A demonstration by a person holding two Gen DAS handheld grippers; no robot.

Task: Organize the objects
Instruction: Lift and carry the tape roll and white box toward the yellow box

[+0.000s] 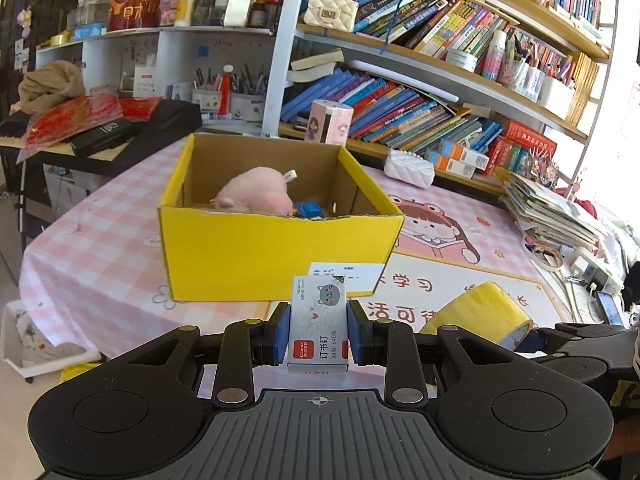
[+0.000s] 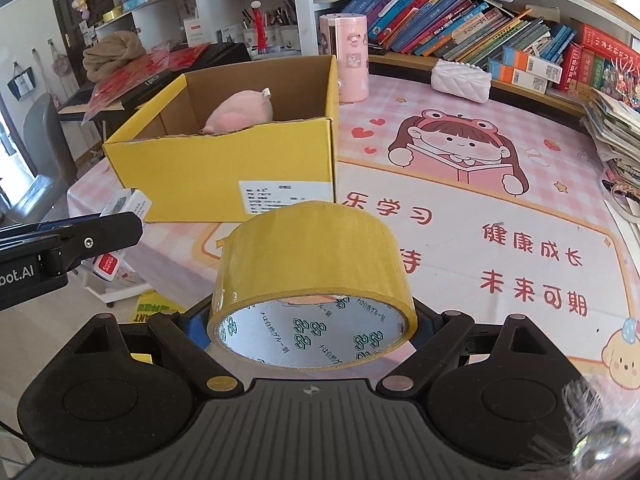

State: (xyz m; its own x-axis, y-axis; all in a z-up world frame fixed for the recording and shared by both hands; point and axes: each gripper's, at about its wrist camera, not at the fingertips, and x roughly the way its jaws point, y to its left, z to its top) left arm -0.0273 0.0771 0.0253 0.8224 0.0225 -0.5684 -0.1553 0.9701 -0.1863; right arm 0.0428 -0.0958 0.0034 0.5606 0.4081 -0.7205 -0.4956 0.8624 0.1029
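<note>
Your left gripper (image 1: 319, 330) was clamped on a small white staple box (image 1: 319, 322); your right gripper (image 2: 314, 322) squeezed a yellow tape roll (image 2: 312, 280). Both hung near the open yellow cardboard box (image 1: 276, 254) holding a pink plush pig (image 1: 256, 196).

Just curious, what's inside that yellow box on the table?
Inside the yellow box lie a pink plush toy and something blue beside it. The near wall hides the box floor and anything lower.

L wrist cam: sits low behind its jaws, faces yellow box (image 1: 276, 236) head-on, close, box mid-frame. R wrist cam: same heading, offset right, box (image 2: 224, 168) upper left. Shared: box, desk (image 1: 100, 256) (image 2: 500, 208), bookshelf (image 1: 440, 92) (image 2: 460, 28) along top.
</note>
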